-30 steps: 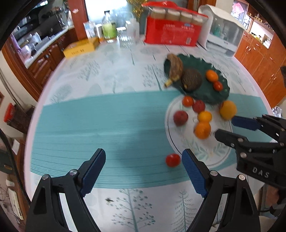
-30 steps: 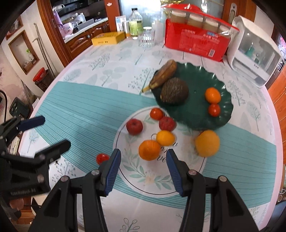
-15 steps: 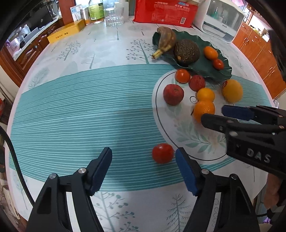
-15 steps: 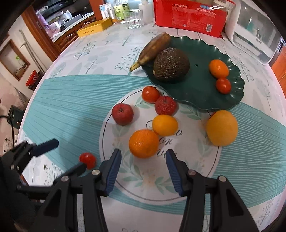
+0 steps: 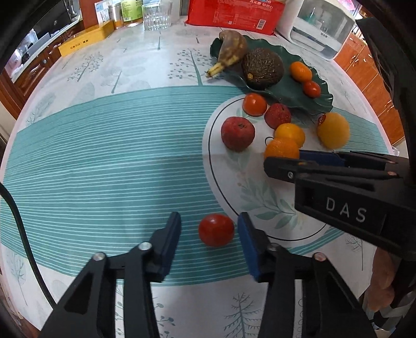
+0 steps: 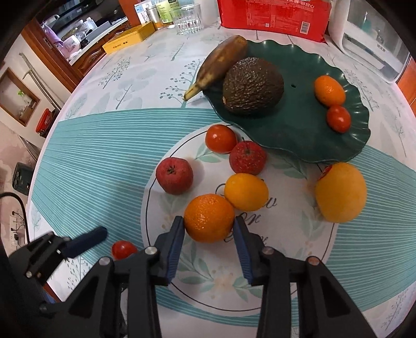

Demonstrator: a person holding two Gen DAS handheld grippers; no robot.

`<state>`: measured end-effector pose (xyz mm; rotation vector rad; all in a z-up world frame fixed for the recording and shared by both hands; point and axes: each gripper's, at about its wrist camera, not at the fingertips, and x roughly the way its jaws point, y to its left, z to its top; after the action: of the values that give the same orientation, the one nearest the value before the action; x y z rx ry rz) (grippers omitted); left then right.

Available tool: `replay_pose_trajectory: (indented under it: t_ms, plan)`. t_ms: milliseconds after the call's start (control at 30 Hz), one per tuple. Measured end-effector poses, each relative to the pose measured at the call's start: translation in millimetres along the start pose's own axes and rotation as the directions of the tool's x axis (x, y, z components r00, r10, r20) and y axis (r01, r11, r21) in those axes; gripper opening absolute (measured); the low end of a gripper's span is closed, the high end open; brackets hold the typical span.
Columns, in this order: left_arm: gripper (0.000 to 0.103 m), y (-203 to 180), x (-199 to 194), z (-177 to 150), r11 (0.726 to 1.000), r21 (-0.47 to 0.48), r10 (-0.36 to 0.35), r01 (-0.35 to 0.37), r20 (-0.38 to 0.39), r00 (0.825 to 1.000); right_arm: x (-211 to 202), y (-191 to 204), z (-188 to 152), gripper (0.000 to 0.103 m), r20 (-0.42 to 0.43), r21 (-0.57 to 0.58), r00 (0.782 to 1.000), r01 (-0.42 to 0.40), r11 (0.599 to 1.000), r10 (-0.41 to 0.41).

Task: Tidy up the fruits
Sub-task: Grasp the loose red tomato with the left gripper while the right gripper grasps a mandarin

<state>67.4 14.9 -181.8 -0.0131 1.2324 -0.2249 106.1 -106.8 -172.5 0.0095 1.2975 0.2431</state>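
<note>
Orange (image 6: 209,218) between right claw (image 6: 209,235) pads, contact unclear

Striped tablecloth (image 5: 104,161) left of the fruit lies open. Yellow fruit (image 6: 246,192) touches the orange (image 6: 209,218) behind; red apple (image 6: 174,175) stands near its left.

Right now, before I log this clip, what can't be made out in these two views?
- Left wrist view: the right gripper covers the near side of the orange, so contact is unclear.
- Right wrist view: the small tomato is partly behind the right gripper's own finger; only one finger of the left gripper shows clearly.
- Both views: the red package is cut off by the top edge, its print too small to read.
</note>
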Motion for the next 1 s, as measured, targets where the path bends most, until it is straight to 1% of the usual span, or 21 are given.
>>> replay_pose_trajectory:
  t_ms: [100, 233, 367, 467, 633, 800, 1000]
  plan:
    - [0.027, -1.1, 2.9, -1.8, 1.0, 0.0, -0.009, 0.009, -0.012, 1.0, 0.3, 0.6, 0.9, 0.039, -0.001, -0.014, 1.0, -0.001, 1.0, 0.001]
    - [0.026, -2.0, 1.8, -4.6, 1.0, -0.001, -0.01, 0.01, -0.002, 1.0, -1.1, 0.5, 0.3, 0.038, 0.0, -0.031, 1.0, -0.004, 1.0, 0.004]
    - [0.026, 3.9, 0.7, -7.4, 0.999, -0.025, -0.021, 0.021, -0.003, 1.0, -4.0, -0.6, -1.4, 0.038, 0.0, -0.038, 1.0, -0.004, 0.999, 0.004]
    - [0.026, 11.2, -0.7, -8.9, 0.998, -0.056, -0.009, 0.008, -0.007, 1.0, -5.8, -1.5, -3.6, 0.038, -0.002, -0.043, 1.0, -0.012, 0.999, 0.012]
    - [0.025, 15.8, -6.7, -6.5, 0.997, -0.072, 0.013, -0.013, -0.001, 1.0, -9.6, -2.1, -10.0, 0.037, -0.004, -0.058, 1.0, -0.02, 0.998, 0.02]
    - [0.025, 9.5, -20.0, 2.2, 0.998, -0.056, 0.036, -0.034, 0.022, 0.999, -16.5, -1.4, -15.4, 0.037, 0.005, -0.077, 1.0, -0.021, 0.997, 0.022]
    - [0.025, -3.8, -42.7, 21.4, 0.999, -0.021, 0.051, -0.05, 0.068, 0.996, -35.3, -1.7, -15.4, 0.038, 0.043, -0.102, 0.999, -0.027, 0.994, 0.032]
